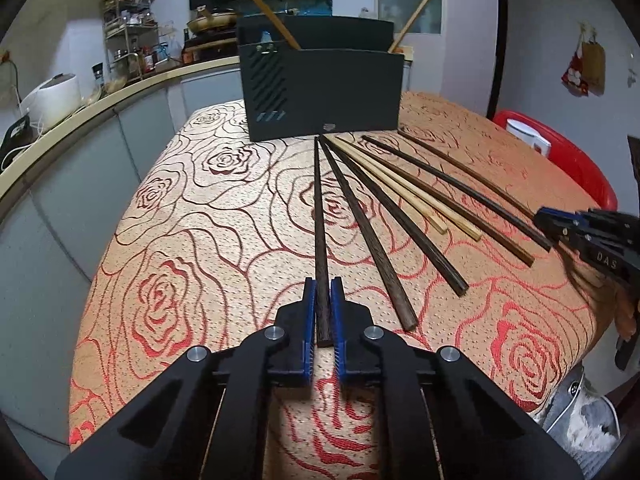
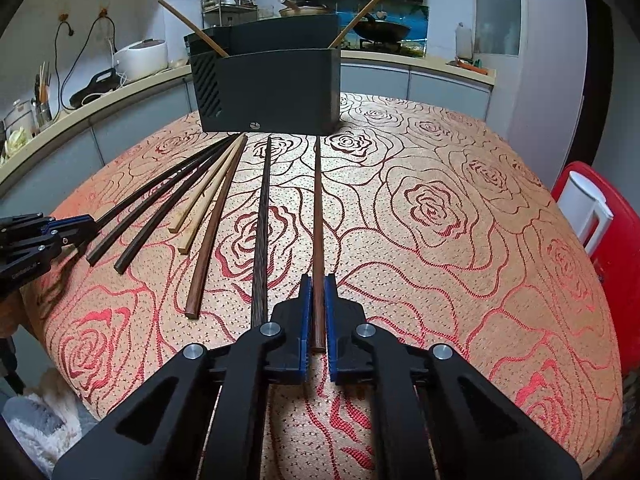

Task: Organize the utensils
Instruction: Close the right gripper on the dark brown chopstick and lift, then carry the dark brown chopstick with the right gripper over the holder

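Rose-patterned cloth covers the table [image 1: 168,216], where chopsticks fan out before a dark utensil holder [image 1: 320,88]. Left gripper [image 1: 323,312] has its jaws around the leftmost dark chopstick [image 1: 319,208]; right gripper [image 2: 316,308] has its jaws around the rightmost reddish-brown chopstick [image 2: 318,216]. Whether either pair presses the wood, I cannot tell.

Left wrist view: low over the table [image 1: 192,216], looking forward along the left gripper [image 1: 323,312] toward the dark box [image 1: 324,92] at the far edge. Right wrist view: same low height, same heading, along the right gripper [image 2: 316,312]. Both share the box, the fanned chopsticks [image 1: 400,208], and each other's gripper at frame edge.
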`<state>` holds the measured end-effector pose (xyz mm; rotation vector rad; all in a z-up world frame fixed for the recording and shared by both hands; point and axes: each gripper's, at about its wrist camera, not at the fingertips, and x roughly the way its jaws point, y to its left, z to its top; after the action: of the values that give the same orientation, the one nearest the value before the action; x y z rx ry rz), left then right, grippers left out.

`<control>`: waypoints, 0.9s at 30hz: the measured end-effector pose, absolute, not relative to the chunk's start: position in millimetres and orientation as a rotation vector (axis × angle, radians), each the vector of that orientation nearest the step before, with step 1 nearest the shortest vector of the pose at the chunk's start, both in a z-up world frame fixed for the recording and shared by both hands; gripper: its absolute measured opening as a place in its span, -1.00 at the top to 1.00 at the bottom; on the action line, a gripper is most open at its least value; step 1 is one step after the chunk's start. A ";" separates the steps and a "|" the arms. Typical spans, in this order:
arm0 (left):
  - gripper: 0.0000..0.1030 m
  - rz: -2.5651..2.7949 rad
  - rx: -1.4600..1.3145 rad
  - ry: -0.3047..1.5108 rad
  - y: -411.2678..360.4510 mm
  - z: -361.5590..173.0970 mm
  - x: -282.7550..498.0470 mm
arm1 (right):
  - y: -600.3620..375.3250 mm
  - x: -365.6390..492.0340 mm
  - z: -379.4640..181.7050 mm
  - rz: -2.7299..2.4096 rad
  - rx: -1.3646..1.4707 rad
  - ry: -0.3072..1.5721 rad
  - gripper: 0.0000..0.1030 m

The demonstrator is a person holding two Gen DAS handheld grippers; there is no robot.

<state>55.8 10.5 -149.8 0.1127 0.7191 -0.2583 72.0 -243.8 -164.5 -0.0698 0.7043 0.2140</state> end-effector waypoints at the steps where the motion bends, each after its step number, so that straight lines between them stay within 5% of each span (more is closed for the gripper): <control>1: 0.86 -0.258 0.111 0.713 11.5 -148.3 54.8 | -244.6 72.4 -164.2 0.217 -0.063 0.708 0.86; 27: 0.86 -0.234 0.125 0.451 25.5 -28.2 51.0 | -273.9 60.2 -42.2 0.258 0.044 0.404 0.86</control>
<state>51.0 25.5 -28.2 0.1247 0.4511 -0.2344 60.2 -273.9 -42.2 0.0439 0.4039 0.2583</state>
